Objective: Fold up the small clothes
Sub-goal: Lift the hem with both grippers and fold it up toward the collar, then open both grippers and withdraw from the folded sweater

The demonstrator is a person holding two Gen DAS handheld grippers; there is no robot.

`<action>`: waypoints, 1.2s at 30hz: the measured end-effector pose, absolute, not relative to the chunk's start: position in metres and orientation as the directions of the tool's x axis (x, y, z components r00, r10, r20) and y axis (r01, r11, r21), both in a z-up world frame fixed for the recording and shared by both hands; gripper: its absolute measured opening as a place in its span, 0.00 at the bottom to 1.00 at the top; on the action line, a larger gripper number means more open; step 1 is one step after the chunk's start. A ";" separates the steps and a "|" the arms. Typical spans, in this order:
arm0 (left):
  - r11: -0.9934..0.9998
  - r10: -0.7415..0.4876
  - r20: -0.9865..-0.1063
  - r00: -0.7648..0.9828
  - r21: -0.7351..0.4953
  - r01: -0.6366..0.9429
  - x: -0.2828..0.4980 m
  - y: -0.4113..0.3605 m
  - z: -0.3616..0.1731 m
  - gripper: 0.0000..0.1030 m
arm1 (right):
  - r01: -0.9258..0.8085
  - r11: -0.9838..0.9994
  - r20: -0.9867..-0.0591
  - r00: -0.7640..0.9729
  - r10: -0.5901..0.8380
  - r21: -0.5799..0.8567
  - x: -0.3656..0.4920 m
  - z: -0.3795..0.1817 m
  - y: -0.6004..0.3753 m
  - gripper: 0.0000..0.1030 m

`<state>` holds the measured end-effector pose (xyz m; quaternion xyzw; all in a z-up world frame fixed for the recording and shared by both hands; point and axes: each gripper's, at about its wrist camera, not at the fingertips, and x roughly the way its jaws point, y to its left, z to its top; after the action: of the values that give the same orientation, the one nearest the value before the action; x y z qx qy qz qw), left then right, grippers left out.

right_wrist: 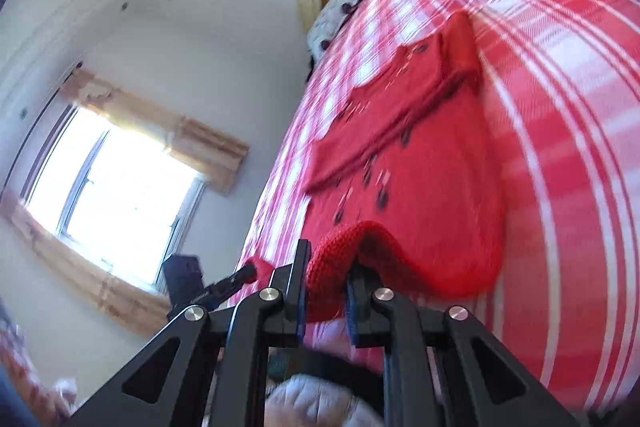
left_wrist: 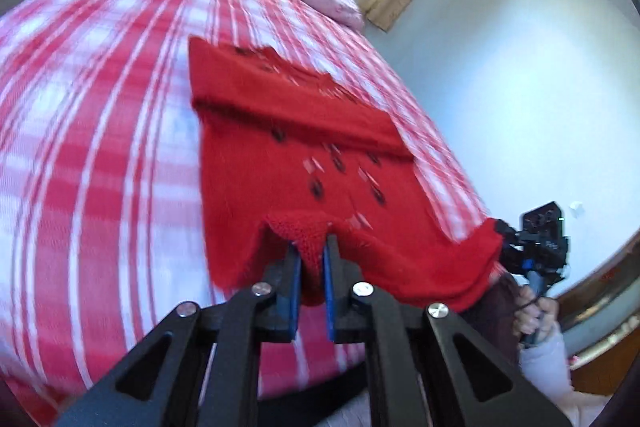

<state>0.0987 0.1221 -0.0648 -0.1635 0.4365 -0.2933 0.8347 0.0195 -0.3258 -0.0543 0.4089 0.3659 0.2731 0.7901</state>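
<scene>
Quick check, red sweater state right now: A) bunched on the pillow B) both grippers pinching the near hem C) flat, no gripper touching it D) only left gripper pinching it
B: the left gripper and the right gripper each clamp knit fabric at the near hem of the red sweater, which lies on the plaid bedspread.

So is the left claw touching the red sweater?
Touching. The left wrist view shows the left claw shut on the red sweater, with a knit fold pinched between its blue pads.
</scene>
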 end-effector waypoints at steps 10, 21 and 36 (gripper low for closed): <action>0.885 -0.465 -0.764 0.448 -0.394 0.248 0.184 0.105 -0.105 0.17 | 0.045 0.616 -0.507 0.616 0.603 0.787 0.111 -0.108 -0.343 0.22; 0.899 -0.430 -0.662 0.614 -0.251 0.359 0.161 0.135 -0.079 0.71 | -0.103 0.804 -0.495 0.739 0.456 0.586 0.061 -0.059 -0.337 0.68; 0.898 -0.354 -0.740 0.572 -0.098 0.429 0.196 0.071 -0.117 0.68 | -0.080 0.853 -0.550 0.733 0.401 0.516 0.062 -0.065 -0.318 0.68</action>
<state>0.1958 0.0706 -0.1171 0.0461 0.4062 -0.2210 0.8855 0.0618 -0.3181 -0.0646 0.2360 0.3403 0.1336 0.9004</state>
